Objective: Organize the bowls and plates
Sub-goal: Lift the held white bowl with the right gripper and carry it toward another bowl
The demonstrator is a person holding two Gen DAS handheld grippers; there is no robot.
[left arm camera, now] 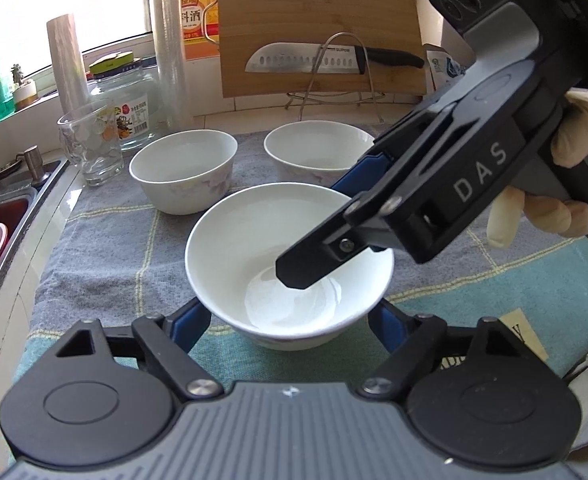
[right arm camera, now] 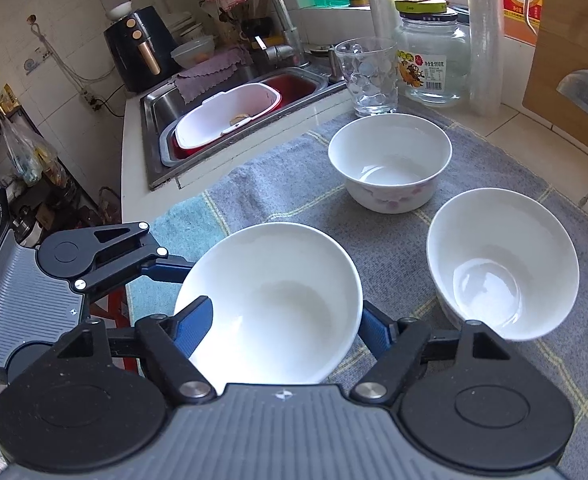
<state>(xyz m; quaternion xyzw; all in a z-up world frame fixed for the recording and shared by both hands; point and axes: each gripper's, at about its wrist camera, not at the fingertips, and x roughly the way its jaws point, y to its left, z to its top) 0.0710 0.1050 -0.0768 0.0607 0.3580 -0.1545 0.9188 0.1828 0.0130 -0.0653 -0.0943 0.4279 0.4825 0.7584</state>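
Three white bowls stand on a grey and teal cloth [left arm camera: 105, 248]. The near bowl [left arm camera: 269, 236] sits between my left gripper's [left arm camera: 285, 320] wide-open blue fingers [left arm camera: 191, 320], which flank its sides. My right gripper [left arm camera: 318, 232] reaches in from the right, one finger inside the bowl and one outside its far rim, straddling the wall. In the right wrist view the same bowl [right arm camera: 277, 300] lies between the right gripper's [right arm camera: 285, 328] fingers [right arm camera: 193, 328]. Two more bowls stand behind [left arm camera: 183, 170] [left arm camera: 318, 152], also in the right wrist view [right arm camera: 390, 160] [right arm camera: 502, 264].
A glass [left arm camera: 89, 144] and a jar [left arm camera: 127, 112] stand at the cloth's far left. A cutting board [left arm camera: 318, 28] with a knife [left arm camera: 318, 60] leans at the back. A sink [right arm camera: 229, 108] with a white basin lies left of the cloth.
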